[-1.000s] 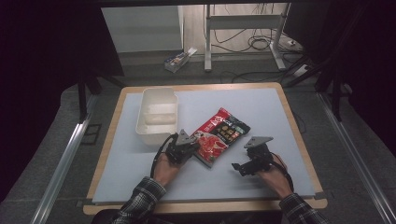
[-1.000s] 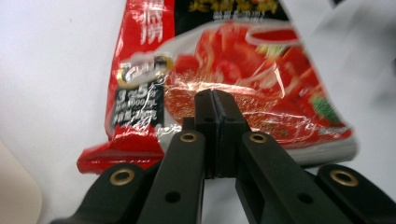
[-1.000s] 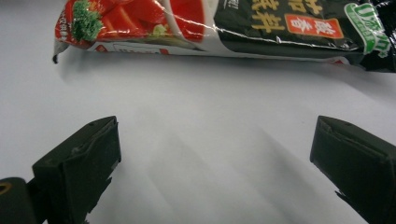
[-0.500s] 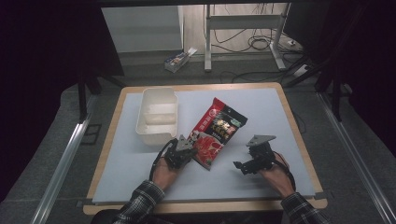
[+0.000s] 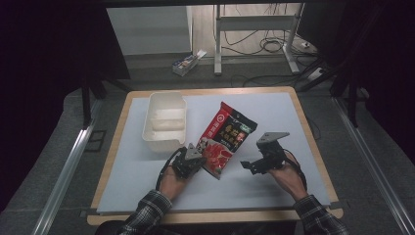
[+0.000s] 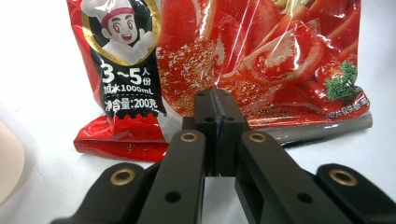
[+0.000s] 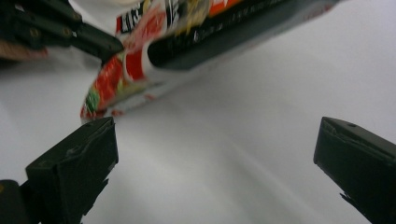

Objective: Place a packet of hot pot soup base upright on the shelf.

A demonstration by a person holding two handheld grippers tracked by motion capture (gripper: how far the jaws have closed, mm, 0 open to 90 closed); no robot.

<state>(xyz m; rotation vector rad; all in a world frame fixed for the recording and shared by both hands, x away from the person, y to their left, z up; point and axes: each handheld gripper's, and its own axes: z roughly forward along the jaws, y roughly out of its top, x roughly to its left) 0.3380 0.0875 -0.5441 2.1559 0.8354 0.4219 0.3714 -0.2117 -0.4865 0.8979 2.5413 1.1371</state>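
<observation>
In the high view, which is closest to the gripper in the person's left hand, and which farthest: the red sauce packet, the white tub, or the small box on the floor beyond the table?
From the left gripper:
1. Red sauce packet: clamped in its jaws, just right of it.
2. White tub: behind it, at the table's left.
3. Small box: on the floor past the table's far edge.

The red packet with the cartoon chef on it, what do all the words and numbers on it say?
"3~5人份" stands on the black panel under the chef on the red packet.
"加水1000mL" stands on the line below it.
"净含量:200克" stands below that.
The small white print by the broccoli picture is too small to read.
In the high view the packet's big lettering is too blurred to read, and so is the small box on the floor.
</observation>
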